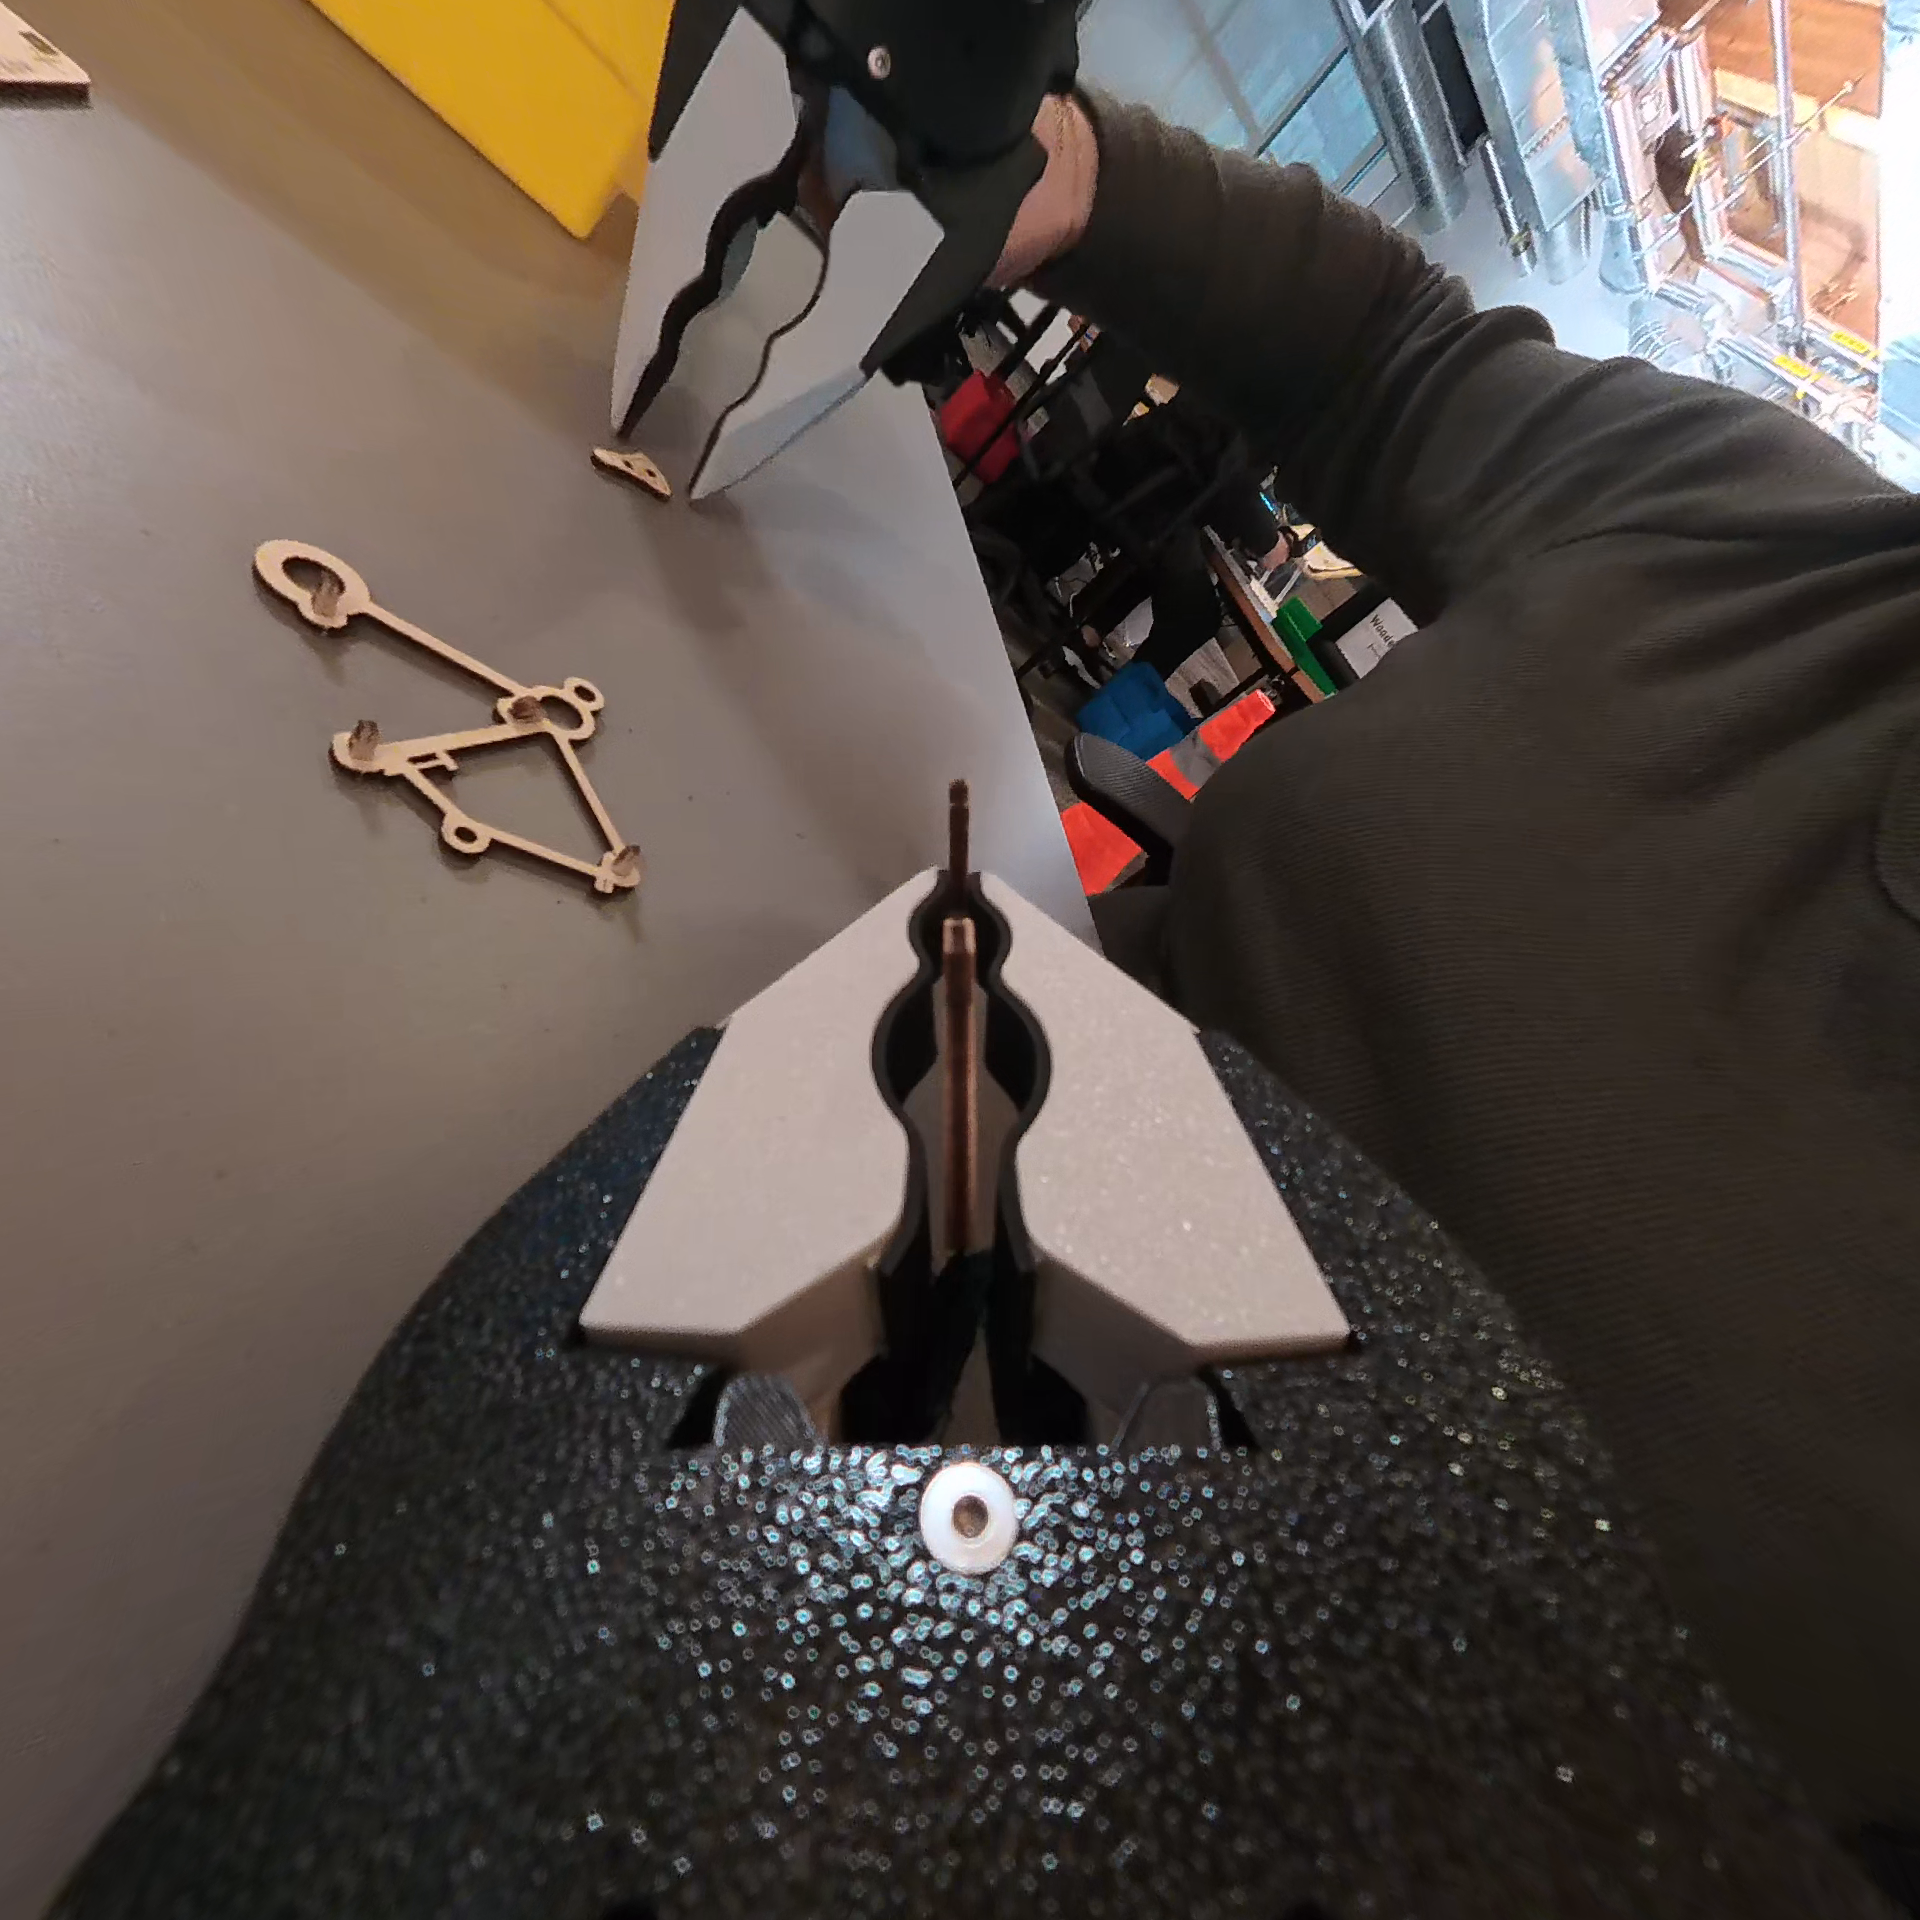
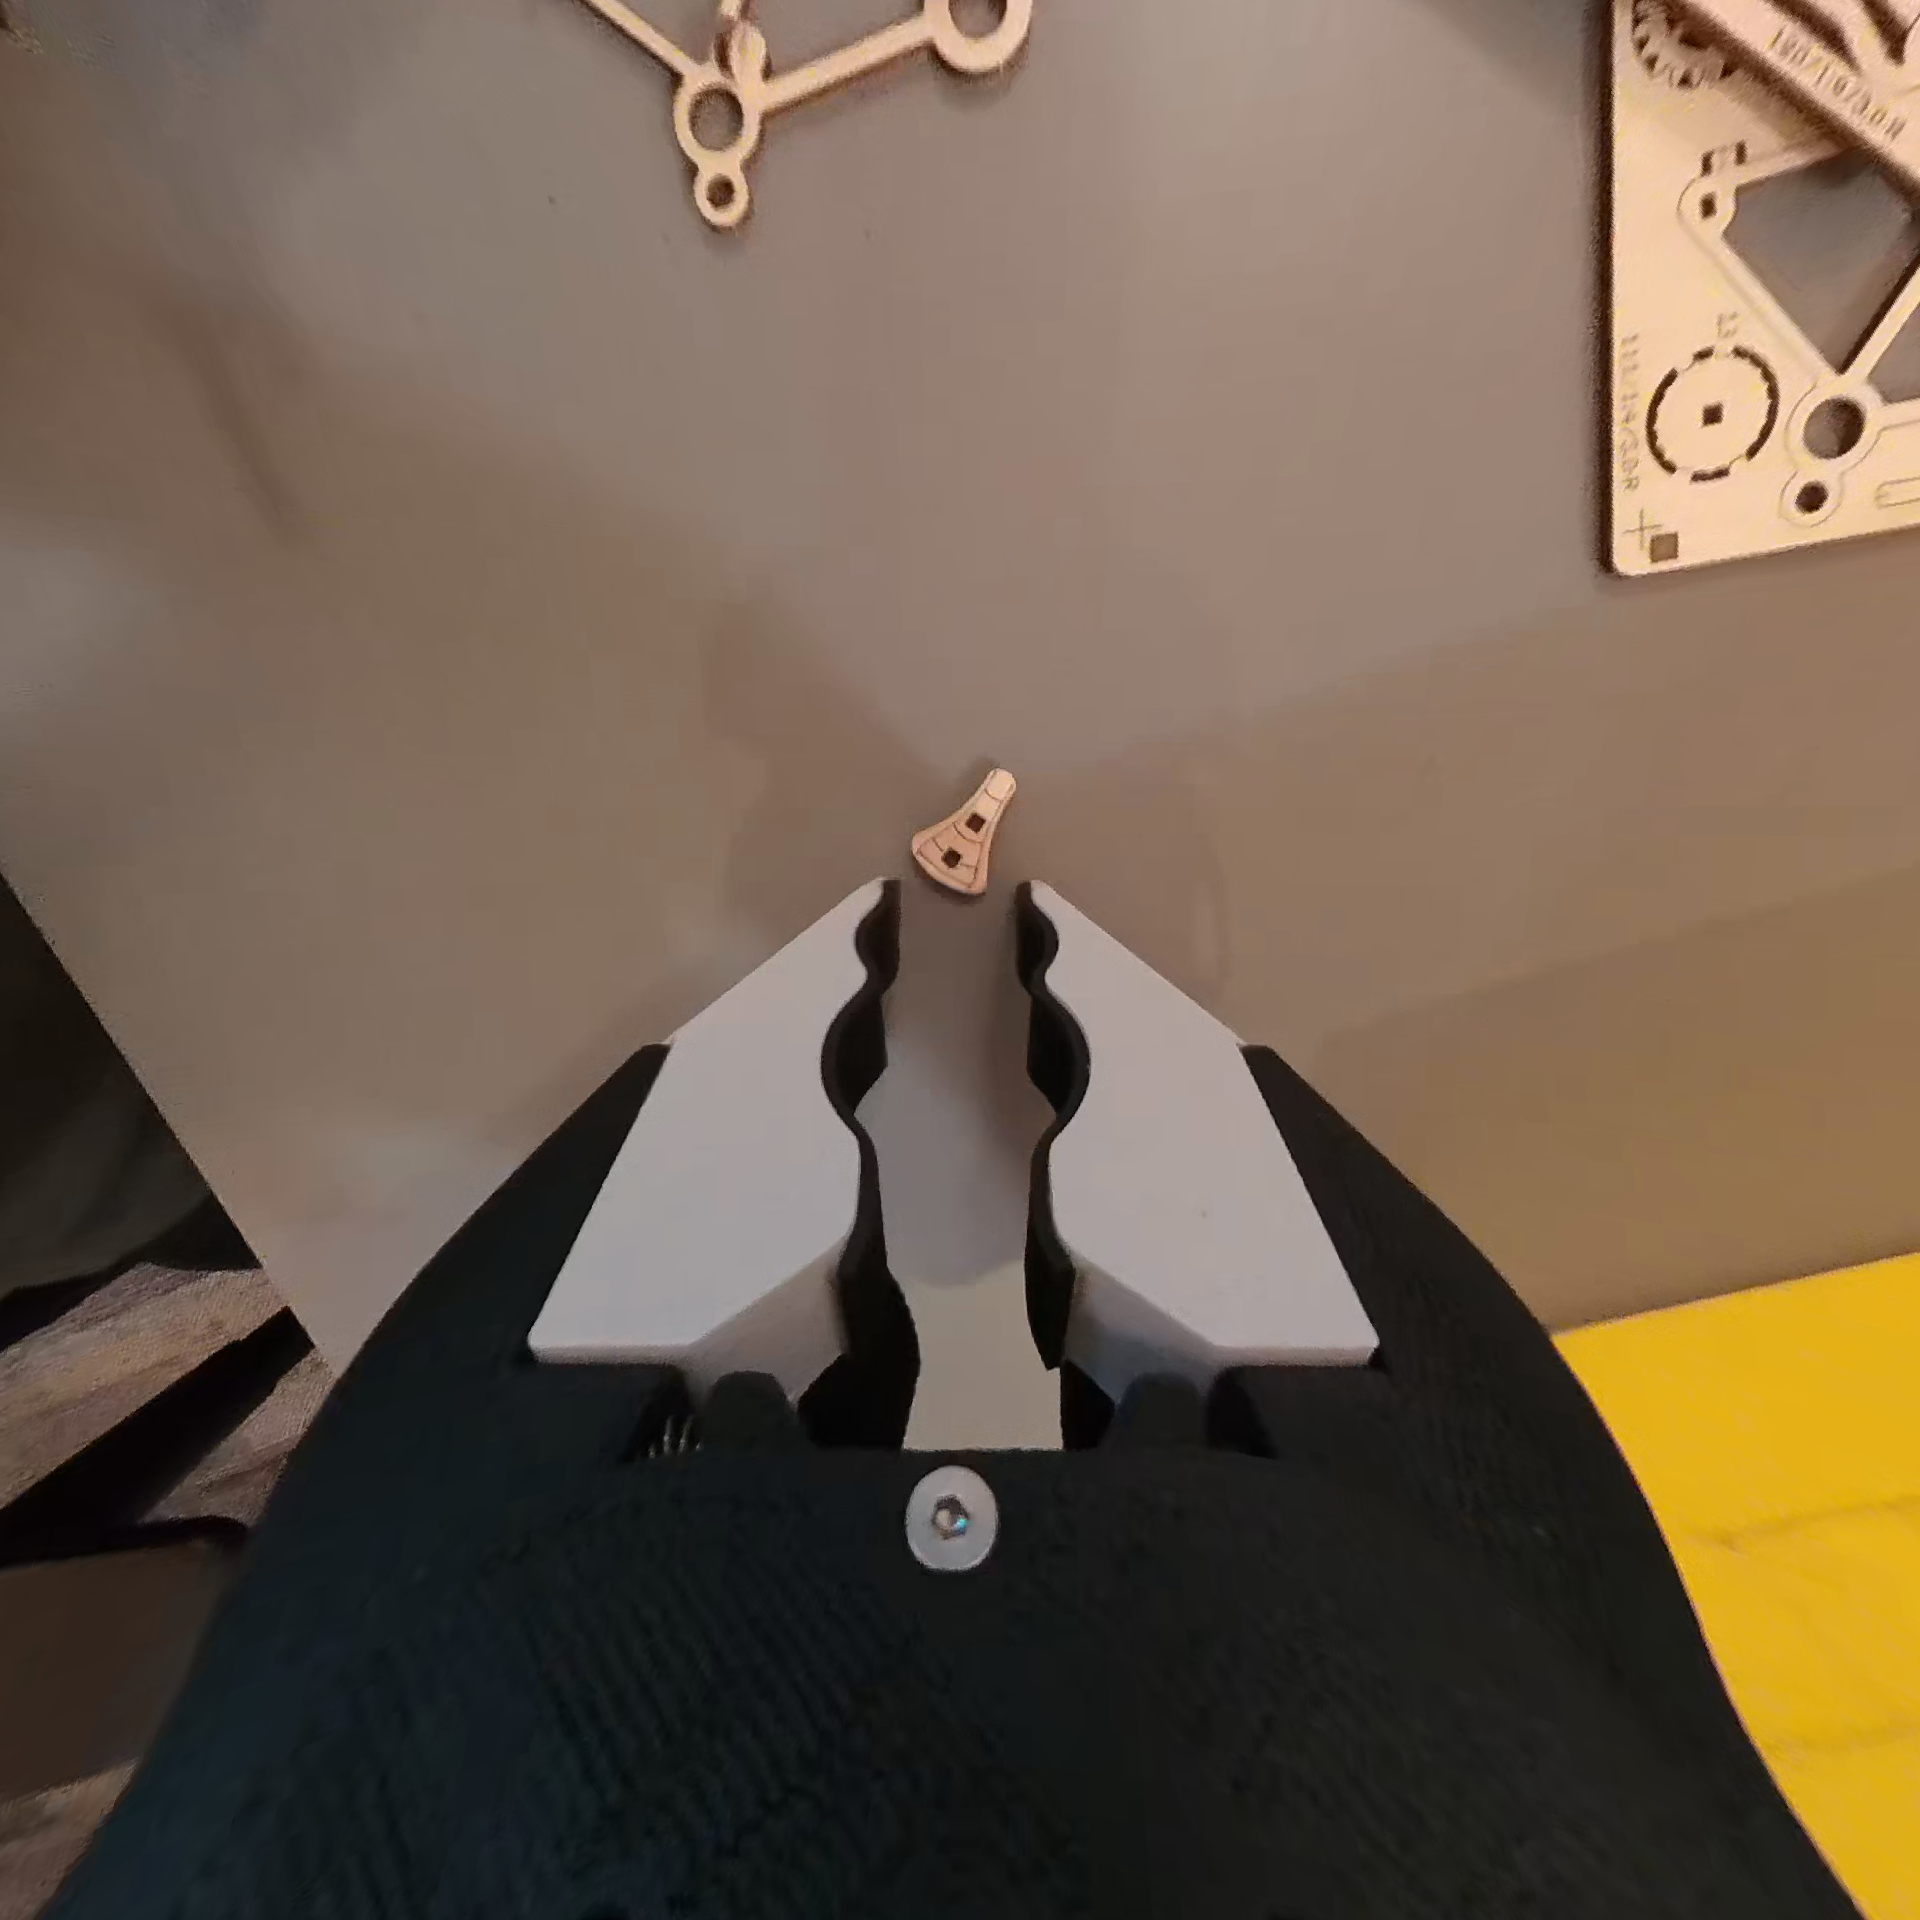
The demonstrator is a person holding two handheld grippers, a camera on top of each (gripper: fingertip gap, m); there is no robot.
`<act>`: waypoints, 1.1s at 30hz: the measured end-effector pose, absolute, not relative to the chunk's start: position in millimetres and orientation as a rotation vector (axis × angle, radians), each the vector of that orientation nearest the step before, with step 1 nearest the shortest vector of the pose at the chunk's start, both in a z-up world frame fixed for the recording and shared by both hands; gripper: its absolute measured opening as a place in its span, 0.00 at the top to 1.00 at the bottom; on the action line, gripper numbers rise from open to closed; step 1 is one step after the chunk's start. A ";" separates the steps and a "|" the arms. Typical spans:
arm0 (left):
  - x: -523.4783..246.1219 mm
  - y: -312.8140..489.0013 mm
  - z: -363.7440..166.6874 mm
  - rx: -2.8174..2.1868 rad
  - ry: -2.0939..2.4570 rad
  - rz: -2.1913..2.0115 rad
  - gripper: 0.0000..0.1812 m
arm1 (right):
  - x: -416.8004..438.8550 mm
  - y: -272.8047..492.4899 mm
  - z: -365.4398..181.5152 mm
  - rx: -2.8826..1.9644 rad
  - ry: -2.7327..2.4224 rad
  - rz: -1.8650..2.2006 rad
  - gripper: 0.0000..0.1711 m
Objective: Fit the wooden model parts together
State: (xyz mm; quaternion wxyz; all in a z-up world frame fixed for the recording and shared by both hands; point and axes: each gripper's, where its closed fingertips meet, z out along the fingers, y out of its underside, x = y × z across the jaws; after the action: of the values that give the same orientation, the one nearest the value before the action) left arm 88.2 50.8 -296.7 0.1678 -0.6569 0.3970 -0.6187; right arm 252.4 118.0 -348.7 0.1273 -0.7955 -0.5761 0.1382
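My left gripper (image 1: 958, 881) is shut on a thin flat wooden piece (image 1: 957, 1039), seen edge-on, its tip poking out past the fingertips. It is held above the near table edge. A wooden frame of thin bars with rings and pegs (image 1: 457, 727) lies flat on the grey table; it also shows in the right wrist view (image 2: 727, 104). My right gripper (image 2: 956, 885) is open, tips down at the table, just short of a small fan-shaped wooden piece (image 2: 964, 834). In the left wrist view the right gripper (image 1: 657, 462) stands over that small piece (image 1: 631, 473).
A yellow bin (image 1: 499, 83) stands at the far side of the grey table (image 1: 208, 1039); it also shows in the right wrist view (image 2: 1745, 1507). A wooden sheet of uncut parts (image 2: 1766, 312) lies on the table. A person's dark sleeve (image 1: 1558, 831) crosses the right side.
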 end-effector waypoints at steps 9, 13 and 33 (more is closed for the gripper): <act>88.4 49.3 -297.7 -1.880 1.131 -1.788 1.00 | 212.6 80.7 -344.2 -2.258 -1.723 0.709 0.89; 88.8 46.7 -299.6 -1.889 1.151 -1.790 1.00 | 217.4 103.9 -338.5 -2.129 -1.761 0.531 0.89; 89.5 45.1 -302.4 -1.909 1.167 -1.787 1.00 | 223.8 112.2 -348.8 -2.067 -1.768 0.487 0.97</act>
State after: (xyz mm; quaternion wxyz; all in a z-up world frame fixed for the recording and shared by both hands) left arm 89.5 45.1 -302.4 0.1386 -0.6603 0.4037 -0.6179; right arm 223.8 112.2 -348.8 0.1880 -0.7347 -0.6284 0.1730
